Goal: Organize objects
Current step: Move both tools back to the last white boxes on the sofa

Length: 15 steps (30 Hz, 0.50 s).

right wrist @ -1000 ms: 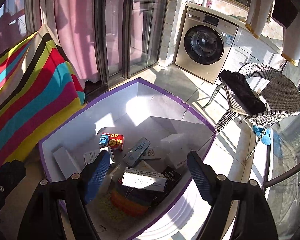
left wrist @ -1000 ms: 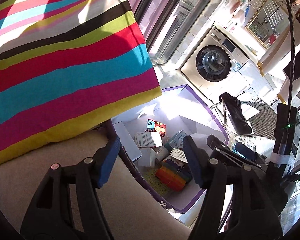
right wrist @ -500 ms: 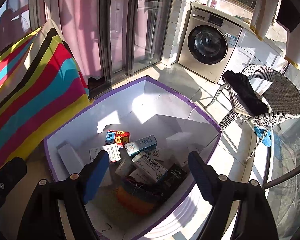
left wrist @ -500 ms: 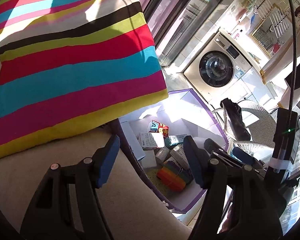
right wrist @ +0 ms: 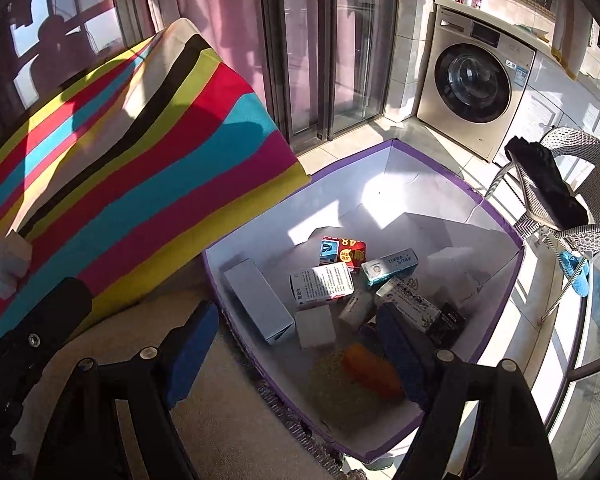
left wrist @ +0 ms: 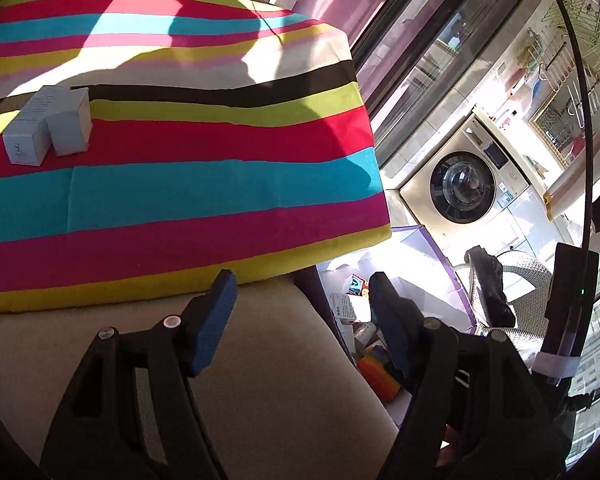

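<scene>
The left gripper [left wrist: 300,320] is wide open and holds nothing; it hangs over a tan cushion [left wrist: 268,380], just past the edge of a striped cloth [left wrist: 180,208]; two small white boxes [left wrist: 48,126] sit side by side on the cloth, touching each other, far from the blue pads [left wrist: 214,320].

The right gripper [right wrist: 296,348] is wide open too and holds nothing; it hangs over the near edge of a big bin [right wrist: 496,216] with a purple rim; the bin stands on the floor beside the cushion.

Many small things lie in the bin: a red box [right wrist: 344,250], a teal box [right wrist: 388,266], a white box with writing [right wrist: 322,284], a long white box [right wrist: 258,304] by the left wall, a plain white box [right wrist: 315,326], a black box [right wrist: 446,322] and an orange thing [right wrist: 372,368] near the front; they lie close together, some touching.

A washer [right wrist: 476,96] stands by the wall; a wicker chair [right wrist: 580,184] with a black cloth [right wrist: 548,184] on it stands to the right of the bin.
</scene>
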### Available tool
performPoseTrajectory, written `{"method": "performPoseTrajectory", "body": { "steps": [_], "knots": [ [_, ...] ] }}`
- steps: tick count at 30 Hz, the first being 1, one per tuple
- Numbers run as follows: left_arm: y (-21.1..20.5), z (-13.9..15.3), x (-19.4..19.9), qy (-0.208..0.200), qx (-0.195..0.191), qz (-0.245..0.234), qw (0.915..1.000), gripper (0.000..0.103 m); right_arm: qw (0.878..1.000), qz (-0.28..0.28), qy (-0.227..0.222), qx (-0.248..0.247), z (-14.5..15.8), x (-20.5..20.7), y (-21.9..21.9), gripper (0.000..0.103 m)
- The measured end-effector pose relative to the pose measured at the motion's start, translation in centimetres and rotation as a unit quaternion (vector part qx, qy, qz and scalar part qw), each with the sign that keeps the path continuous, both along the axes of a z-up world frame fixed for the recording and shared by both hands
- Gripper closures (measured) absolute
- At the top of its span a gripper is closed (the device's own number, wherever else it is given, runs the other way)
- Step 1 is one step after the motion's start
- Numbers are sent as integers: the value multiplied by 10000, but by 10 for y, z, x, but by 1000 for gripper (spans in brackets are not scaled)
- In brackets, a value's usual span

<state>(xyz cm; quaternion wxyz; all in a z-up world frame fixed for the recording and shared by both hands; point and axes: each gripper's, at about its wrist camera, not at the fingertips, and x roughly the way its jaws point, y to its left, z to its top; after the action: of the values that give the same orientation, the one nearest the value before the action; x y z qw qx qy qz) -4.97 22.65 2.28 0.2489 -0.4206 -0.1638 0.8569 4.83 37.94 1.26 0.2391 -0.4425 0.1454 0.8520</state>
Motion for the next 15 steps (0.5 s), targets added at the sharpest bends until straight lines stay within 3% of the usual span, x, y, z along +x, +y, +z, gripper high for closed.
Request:
{"method": "performPoseTrajectory", "body": {
  "steps": [15],
  "knots": [
    [-108,-9,10,-108,116,1184,9928,29,9944,940,484,-62,9,-25,-65,19]
  ]
}}
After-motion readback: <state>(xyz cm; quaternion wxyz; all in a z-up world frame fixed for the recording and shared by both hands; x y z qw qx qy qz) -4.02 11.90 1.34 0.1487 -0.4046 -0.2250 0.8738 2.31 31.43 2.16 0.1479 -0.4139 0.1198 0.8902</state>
